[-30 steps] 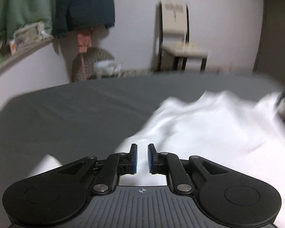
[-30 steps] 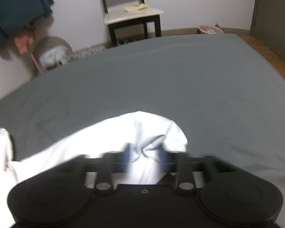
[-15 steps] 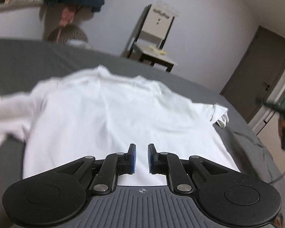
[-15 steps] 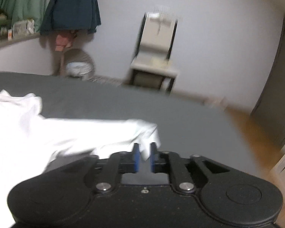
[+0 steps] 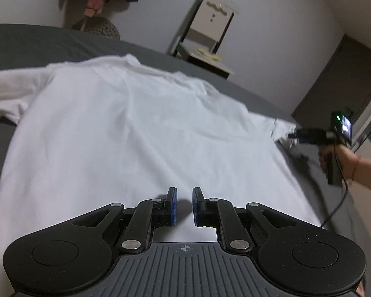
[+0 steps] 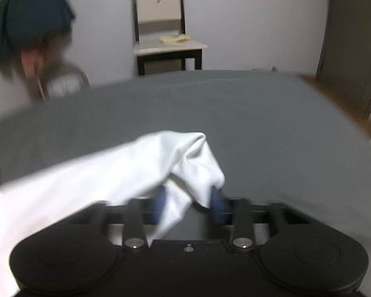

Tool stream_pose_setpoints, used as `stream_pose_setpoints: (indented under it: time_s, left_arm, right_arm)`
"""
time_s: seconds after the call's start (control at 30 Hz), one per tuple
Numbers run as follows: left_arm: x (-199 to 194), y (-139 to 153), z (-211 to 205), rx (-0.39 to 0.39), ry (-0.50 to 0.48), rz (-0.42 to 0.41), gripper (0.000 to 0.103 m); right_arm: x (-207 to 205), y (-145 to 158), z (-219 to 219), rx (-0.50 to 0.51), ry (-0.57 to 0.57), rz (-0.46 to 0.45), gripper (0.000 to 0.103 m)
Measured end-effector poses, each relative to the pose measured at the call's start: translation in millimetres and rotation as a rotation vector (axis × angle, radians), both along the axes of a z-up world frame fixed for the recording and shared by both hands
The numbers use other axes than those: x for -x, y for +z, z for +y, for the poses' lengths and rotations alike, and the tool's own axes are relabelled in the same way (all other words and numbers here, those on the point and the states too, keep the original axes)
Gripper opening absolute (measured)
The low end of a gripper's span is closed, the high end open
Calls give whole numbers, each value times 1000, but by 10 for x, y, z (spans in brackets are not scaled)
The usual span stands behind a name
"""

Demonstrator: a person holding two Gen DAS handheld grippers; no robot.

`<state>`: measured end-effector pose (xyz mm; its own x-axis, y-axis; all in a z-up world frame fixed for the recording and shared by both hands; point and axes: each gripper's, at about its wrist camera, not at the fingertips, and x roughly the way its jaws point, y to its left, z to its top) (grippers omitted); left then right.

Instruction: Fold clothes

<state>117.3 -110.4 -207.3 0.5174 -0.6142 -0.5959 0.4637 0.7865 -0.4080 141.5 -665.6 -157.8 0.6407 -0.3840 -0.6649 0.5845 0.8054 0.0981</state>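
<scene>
A white shirt lies spread flat on the grey bed, collar toward the far side. My left gripper hovers low over the shirt's near hem. Its blue pads stand almost together with nothing between them. Off at the right edge, a hand holds my right gripper against the shirt's right sleeve. In the right wrist view the picture is blurred. The sleeve drapes between the pads of the right gripper. The jaws stand apart and are closing around the cloth.
A chair stands against the far wall beyond the bed, with a woven basket to its left. A dark door is at the right. A cable hangs from the right gripper. Bare grey sheet stretches past the sleeve.
The left gripper has swung over the shirt and sunk toward its hem. The shirt now lies spread out. The right gripper's jaws have parted around the sleeve end.
</scene>
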Motion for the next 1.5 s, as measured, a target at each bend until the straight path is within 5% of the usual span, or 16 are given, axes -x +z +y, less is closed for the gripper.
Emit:
stream_pose_setpoints:
  time_s: [0.03, 0.13, 0.27, 0.37, 0.47, 0.53, 0.6, 0.67, 0.7, 0.77, 0.83, 0.97, 1.13, 1.2, 1.33, 1.5]
  left_arm:
    - [11, -14, -2, -4, -2, -3, 11]
    - [26, -18, 9, 3, 0, -5, 11]
    - [32, -7, 22, 7, -7, -4, 11]
    - [47, -20, 32, 10, -7, -12, 11]
    - [30, -29, 34, 25, 8, 3, 11]
    - [21, -24, 28, 31, 15, 11, 11]
    - [26, -7, 15, 34, 13, 17, 11]
    - [51, 11, 1, 33, 5, 13, 11]
    - [65, 20, -5, 32, -2, 11, 11]
    - [91, 40, -18, 23, -13, 9, 11]
    - [115, 70, -19, 16, -21, 6, 11]
    - [139, 131, -6, 10, -25, -2, 11]
    - [164, 153, -1, -11, -35, -2, 11]
    - [188, 170, 22, -19, -47, -9, 11]
    - [160, 182, 82, 4, -26, -1, 11]
    - [101, 150, 7, 27, -30, 28, 11]
  right_arm:
    - [29, 46, -10, 0, -14, -14, 5]
    - [221, 395, 71, 111, -8, -154, 4]
    - [835, 925, 693, 543, 213, -325, 4]
    - [1450, 949, 1029, 846, 295, -230, 4]
    - [1885, 607, 1005, 950, 328, 11, 4]
    - [2110, 223, 962, 950, 444, 227, 4]
    - [2288, -150, 973, 901, 576, 424, 4]
    - [2370, -296, 996, 805, 627, 500, 7]
    - [2418, -309, 1024, 786, 632, 485, 11]
    - [2463, -192, 1052, 747, 636, 390, 48]
    - [2488, 73, 1034, 643, 646, 199, 55]
    - [2137, 470, 742, 405, 498, -7, 54]
    - [1753, 578, 105, 151, 283, 90, 47]
    - [1773, 593, -204, 131, 140, 148, 47]
    - [1959, 522, -791, -101, -149, 200, 49]
    - [1752, 396, -915, -233, -163, 240, 49]
